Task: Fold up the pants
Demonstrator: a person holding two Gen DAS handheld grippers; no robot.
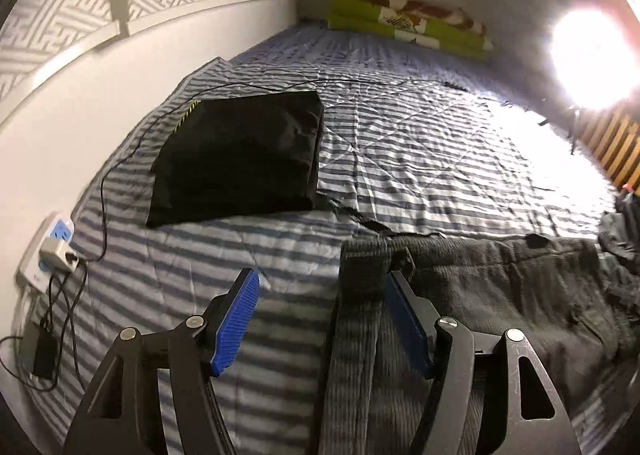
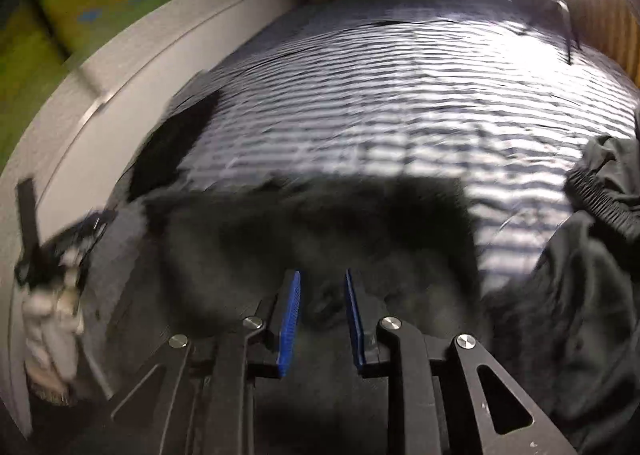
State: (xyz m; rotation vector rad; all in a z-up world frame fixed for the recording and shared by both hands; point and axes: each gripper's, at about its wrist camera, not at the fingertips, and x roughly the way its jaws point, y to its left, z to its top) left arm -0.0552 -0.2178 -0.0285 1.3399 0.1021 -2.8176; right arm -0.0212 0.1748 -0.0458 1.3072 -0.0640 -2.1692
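Observation:
Grey corduroy pants (image 1: 480, 295) lie spread on the striped bedcover (image 1: 400, 159), low and to the right in the left wrist view. My left gripper (image 1: 322, 273) is open wide just above them. One edge strip of the pants runs up between its blue pads (image 1: 240, 319), close to the right one. The right wrist view is blurred by motion. There the pants (image 2: 320, 223) are a dark patch under my right gripper (image 2: 322, 273). Its fingers (image 2: 292, 315) stand a narrow gap apart over the cloth, and I cannot make out a pinch.
A folded black garment (image 1: 240, 159) lies on the bed to the left, with a thin cable around it. A power strip (image 1: 52, 251) hangs on the white wall. More dark clothing (image 2: 592, 255) is heaped at the right. A green blanket (image 1: 408, 23) sits at the far end and a lamp (image 1: 592, 59) glares.

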